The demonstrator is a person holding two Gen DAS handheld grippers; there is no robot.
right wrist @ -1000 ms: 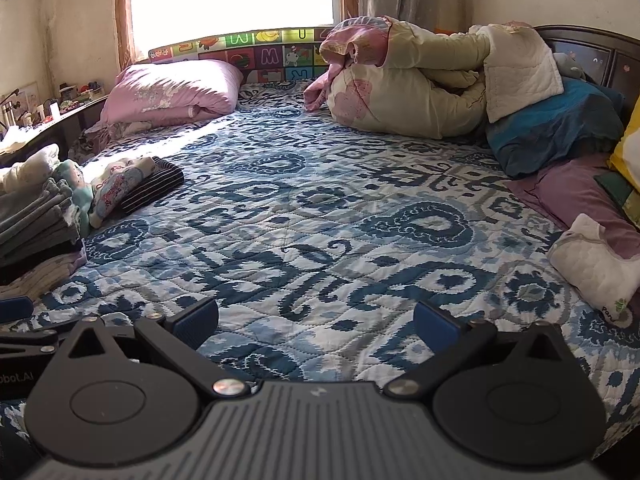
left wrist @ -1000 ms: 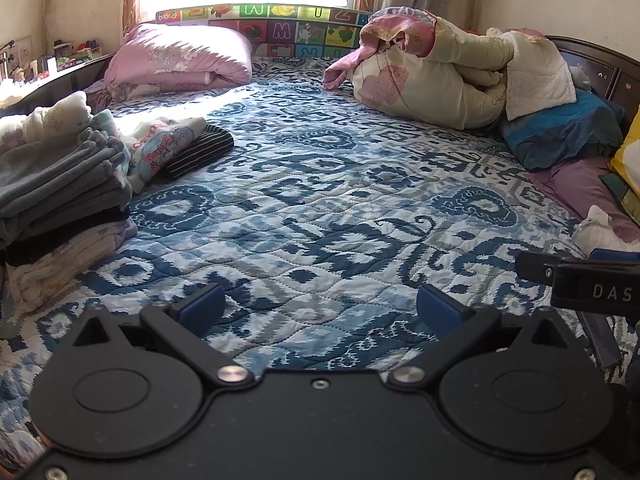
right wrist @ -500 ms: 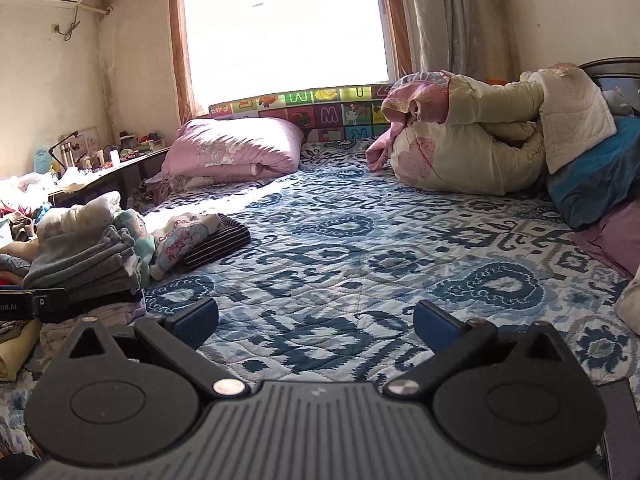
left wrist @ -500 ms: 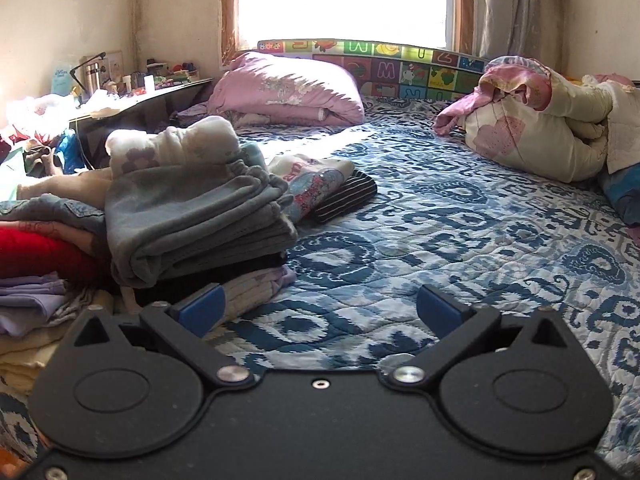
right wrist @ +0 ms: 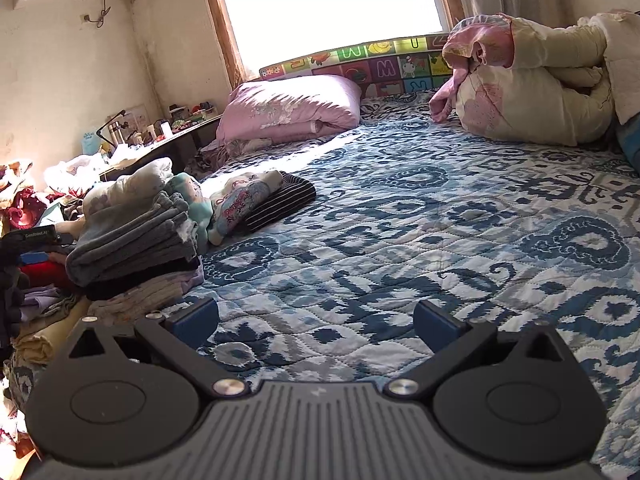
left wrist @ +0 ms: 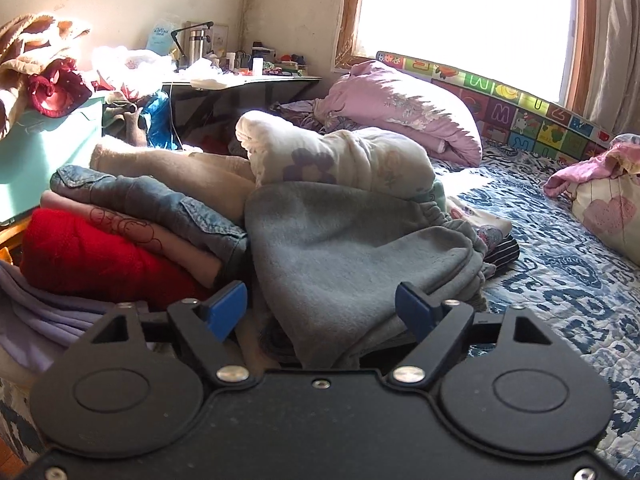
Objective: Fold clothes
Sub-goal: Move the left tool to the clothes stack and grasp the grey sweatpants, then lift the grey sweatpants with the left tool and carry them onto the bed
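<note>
A stack of folded clothes sits at the bed's left edge, topped by a grey fleece garment (left wrist: 352, 248) and a white floral one (left wrist: 340, 156). Beside it lie denim (left wrist: 152, 204), pink and red (left wrist: 92, 256) folded pieces. My left gripper (left wrist: 322, 312) is open and empty, right in front of the grey garment, with its fingers on either side of the lower edge. My right gripper (right wrist: 316, 322) is open and empty above the blue patterned quilt (right wrist: 440, 216). The same stack (right wrist: 132, 232) shows at the left in the right wrist view.
A pink pillow (right wrist: 292, 108) and a rolled cream duvet (right wrist: 532, 96) lie at the head of the bed. Folded small clothes and a striped piece (right wrist: 280, 200) lie right of the stack. A cluttered desk (left wrist: 240, 76) and a green box (left wrist: 44, 148) stand at the left.
My left gripper has swung left from the quilt to the clothes stack and closed in on the grey garment. My right gripper has turned left and tilted up. Both stay open.
</note>
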